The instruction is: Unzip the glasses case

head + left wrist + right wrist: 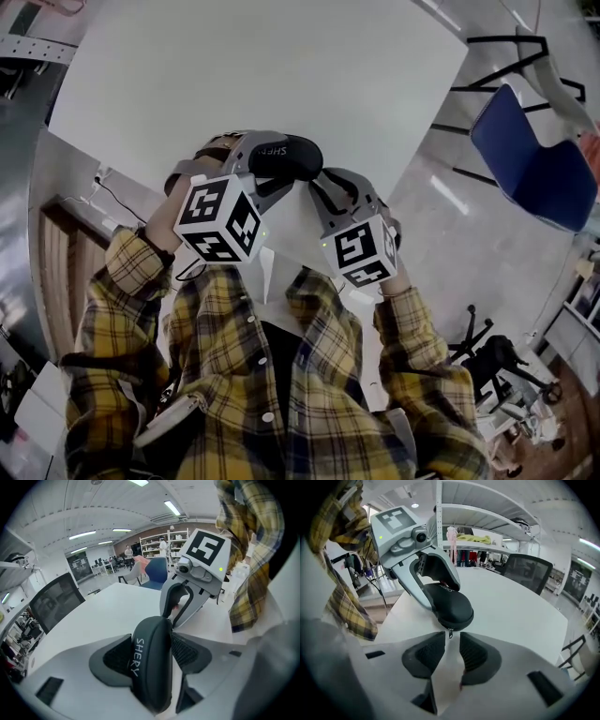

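A black zip glasses case (289, 156) with white print is held up over the white table (281, 66). In the left gripper view the case (151, 663) stands on edge between the two ribbed pads, and my left gripper (152, 644) is shut on it. The right gripper (325, 185) sits just right of the case's end. Seen from the right gripper view, the small metal zipper pull (450, 633) hangs from the case's (449, 604) near end at the mouth of the right gripper (451, 641). Its pads stand a narrow gap apart and do not press the pull.
A blue chair (532, 169) stands to the table's right, and a black office chair (527, 571) at its far side. My yellow plaid sleeves (131, 272) fill the near side. Shelving (487, 522) rises behind the table.
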Tool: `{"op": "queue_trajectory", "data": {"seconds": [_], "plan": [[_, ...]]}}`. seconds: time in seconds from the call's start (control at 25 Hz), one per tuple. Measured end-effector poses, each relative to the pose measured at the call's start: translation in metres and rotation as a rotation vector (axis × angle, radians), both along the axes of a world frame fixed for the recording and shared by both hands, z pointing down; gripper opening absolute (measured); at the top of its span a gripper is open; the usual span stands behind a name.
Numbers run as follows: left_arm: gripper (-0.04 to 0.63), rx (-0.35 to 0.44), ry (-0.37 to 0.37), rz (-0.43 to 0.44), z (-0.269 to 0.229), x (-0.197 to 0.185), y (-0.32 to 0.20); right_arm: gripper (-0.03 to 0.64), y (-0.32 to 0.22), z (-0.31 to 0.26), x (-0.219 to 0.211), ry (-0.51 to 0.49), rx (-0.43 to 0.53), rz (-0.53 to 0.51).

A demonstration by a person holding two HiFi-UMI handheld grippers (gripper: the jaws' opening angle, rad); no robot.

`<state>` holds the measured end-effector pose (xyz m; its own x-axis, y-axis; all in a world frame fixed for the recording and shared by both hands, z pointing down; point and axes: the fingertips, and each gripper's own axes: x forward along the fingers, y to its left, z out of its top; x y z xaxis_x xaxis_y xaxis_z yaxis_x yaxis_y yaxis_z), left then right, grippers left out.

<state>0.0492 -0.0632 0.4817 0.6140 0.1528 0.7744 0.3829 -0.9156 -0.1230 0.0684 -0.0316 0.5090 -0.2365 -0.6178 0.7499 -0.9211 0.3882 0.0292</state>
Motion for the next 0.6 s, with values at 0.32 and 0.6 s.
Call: {"op": "queue_trajectory", "data": {"seconds": [0.32,0.6], "plan": [[0.251,0.004,0.011,-0.002,0.0,-0.001,0.0,0.006,-0.001,-0.003,-0.001,0.026,0.068,0.016],[0.252,-0.004,0.023,-0.001,0.0,0.0,0.0,-0.002,0.006,-0.009,0.0,-0.008,0.093,-0.035]]}}
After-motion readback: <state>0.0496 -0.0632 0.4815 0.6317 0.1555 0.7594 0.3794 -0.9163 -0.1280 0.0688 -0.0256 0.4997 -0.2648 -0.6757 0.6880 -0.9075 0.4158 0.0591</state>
